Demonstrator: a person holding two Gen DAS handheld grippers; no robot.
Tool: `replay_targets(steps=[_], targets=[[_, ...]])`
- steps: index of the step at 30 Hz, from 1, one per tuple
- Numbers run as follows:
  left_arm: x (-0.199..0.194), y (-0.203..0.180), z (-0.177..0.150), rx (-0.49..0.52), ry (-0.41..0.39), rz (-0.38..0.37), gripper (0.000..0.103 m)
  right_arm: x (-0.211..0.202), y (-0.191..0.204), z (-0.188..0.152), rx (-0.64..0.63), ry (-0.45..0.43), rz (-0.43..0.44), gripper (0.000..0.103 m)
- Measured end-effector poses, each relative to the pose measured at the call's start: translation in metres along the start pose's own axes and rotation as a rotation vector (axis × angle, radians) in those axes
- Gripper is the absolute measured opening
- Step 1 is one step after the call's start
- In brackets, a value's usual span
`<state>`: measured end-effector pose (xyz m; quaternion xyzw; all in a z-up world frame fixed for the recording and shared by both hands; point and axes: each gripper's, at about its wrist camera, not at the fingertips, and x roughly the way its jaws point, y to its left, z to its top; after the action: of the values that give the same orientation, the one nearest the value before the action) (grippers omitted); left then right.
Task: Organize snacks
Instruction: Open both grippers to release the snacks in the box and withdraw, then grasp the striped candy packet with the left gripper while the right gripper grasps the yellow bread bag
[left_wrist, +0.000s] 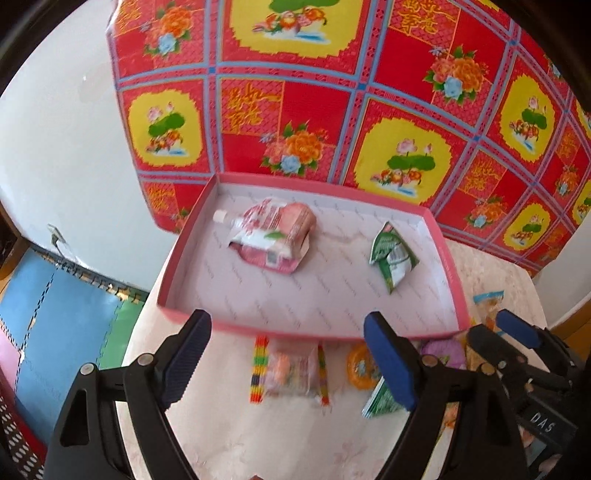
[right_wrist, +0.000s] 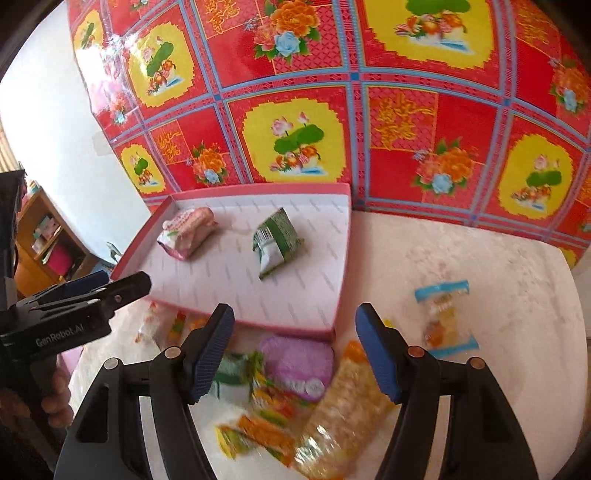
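A shallow pink box (left_wrist: 448, 266) (right_wrist: 341, 280) sits at the back of the table and holds a pink pouch (left_wrist: 275, 230) (right_wrist: 188, 229) and a green packet (left_wrist: 391, 254) (right_wrist: 277, 240). My left gripper (left_wrist: 286, 360) is open and empty, above a clear packet with rainbow edges (left_wrist: 290, 371) in front of the box. My right gripper (right_wrist: 295, 349) is open and empty, over a pile of loose snacks: a purple packet (right_wrist: 295, 362), a long clear yellow bag (right_wrist: 343, 413) and a green-white packet (right_wrist: 232, 373). The right gripper also shows in the left wrist view (left_wrist: 495, 332).
A blue-edged packet (right_wrist: 445, 317) lies alone on the pale marble-patterned table (right_wrist: 498, 277) to the right. An orange round snack (left_wrist: 360, 365) and a green packet (left_wrist: 380, 400) lie by the left gripper. A red patterned cloth (left_wrist: 332, 92) hangs behind. Foam floor mats (left_wrist: 55, 314) lie left.
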<state>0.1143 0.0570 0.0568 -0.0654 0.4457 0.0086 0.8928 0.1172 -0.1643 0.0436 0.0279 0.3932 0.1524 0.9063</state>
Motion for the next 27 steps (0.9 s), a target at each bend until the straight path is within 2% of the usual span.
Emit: replay_targets(steps=[13, 27], targets=[[0.008, 0.003, -0.026, 0.014, 0.055, 0.012, 0.088, -0.021, -0.024, -0.033, -0.016, 0.012, -0.041, 0.07], [0.026, 0.004, -0.037, 0.015, 0.068, 0.044, 0.088, -0.03, -0.059, -0.058, 0.025, 0.041, -0.082, 0.07]])
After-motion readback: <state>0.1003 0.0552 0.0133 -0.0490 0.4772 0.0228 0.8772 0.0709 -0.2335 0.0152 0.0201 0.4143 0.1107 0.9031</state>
